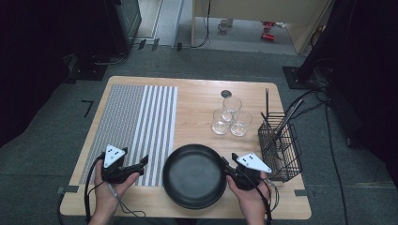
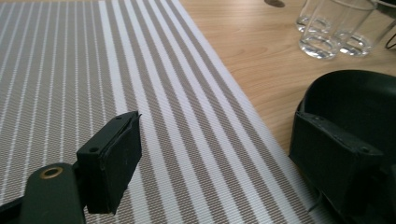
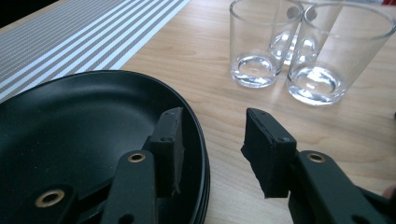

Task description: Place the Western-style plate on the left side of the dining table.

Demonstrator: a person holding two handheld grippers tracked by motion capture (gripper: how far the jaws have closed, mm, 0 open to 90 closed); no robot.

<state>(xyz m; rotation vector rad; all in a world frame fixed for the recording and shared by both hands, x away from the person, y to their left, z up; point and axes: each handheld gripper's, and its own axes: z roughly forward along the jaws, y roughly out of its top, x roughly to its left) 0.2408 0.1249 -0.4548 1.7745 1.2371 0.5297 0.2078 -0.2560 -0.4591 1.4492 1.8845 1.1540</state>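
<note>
Two grippers flank the black plate lying at the counter's near edge beside the striped placemat. The right gripper straddles the plate's rim, jaws apart and not yet pressing; the left gripper hangs open above the placemat. Three glasses stand behind, their far sides cut off in both gripper views, and the wire basket's contents are hard to make out.
</note>
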